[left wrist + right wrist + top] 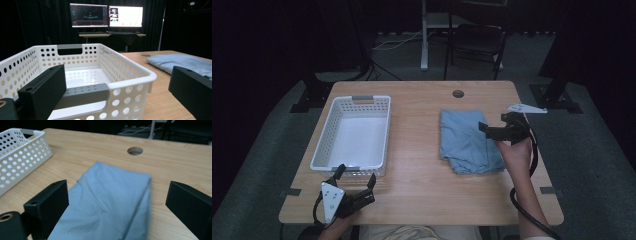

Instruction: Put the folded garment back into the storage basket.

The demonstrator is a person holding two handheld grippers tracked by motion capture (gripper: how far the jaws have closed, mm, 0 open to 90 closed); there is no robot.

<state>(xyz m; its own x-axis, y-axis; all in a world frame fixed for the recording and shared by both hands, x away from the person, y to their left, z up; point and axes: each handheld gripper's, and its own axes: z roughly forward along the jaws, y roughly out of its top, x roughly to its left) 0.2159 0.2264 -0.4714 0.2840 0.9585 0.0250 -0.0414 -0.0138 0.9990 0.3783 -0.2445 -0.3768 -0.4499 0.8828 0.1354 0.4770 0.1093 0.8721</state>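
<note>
A folded light-blue cloth [464,142] lies on the right half of the wooden table [417,195]. My right gripper [493,125] hovers open over the cloth's right edge; in the right gripper view its jaws stand wide apart above the cloth [110,215], holding nothing. An empty white perforated basket [387,132] with grey handles sits on the left half. My left gripper [357,175] is open just in front of the basket's near wall. In the left gripper view the basket's near rim [130,77] lies between the spread jaws, and the cloth [180,62] shows to the right.
A round cable hole [457,93] is at the table's far middle, also visible beyond the cloth [135,150]. The basket's corner [20,157] appears at the left of the right gripper view. A chair [474,40] and a desk with monitors [106,15] stand beyond the table.
</note>
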